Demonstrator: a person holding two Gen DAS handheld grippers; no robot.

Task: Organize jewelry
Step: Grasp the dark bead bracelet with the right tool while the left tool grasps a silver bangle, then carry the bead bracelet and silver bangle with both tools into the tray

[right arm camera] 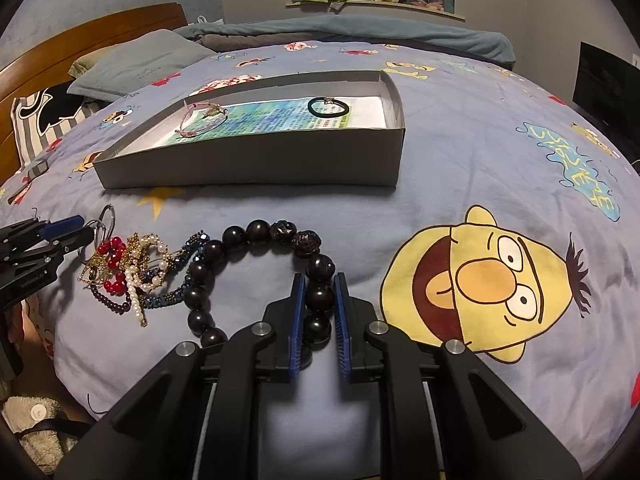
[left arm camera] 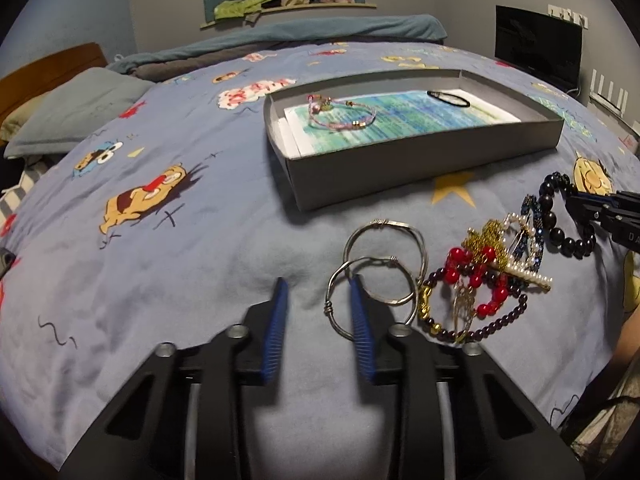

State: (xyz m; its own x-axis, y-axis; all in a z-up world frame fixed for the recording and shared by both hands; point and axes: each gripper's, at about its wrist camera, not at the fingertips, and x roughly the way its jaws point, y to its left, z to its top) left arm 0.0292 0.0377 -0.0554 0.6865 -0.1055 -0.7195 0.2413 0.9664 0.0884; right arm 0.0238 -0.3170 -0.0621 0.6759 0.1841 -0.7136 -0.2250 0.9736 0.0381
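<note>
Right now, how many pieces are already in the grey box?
2. A pink cord bracelet lies at the left end of the grey box, and a black hair tie lies toward its far right end.

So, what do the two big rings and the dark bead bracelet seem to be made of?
The two rings look like silver-coloured metal wire: thin, shiny, with wire wound at the joins. The dark bead bracelet looks like polished dark wood or stone: glossy round beads, two apparently carved. Which one, the views cannot settle.

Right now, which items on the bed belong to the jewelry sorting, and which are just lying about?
Job:
grey box
dark bead bracelet
silver bangles
jewelry pile
pink bracelet
hair tie

Lying about:
pillow
teal blanket
</note>
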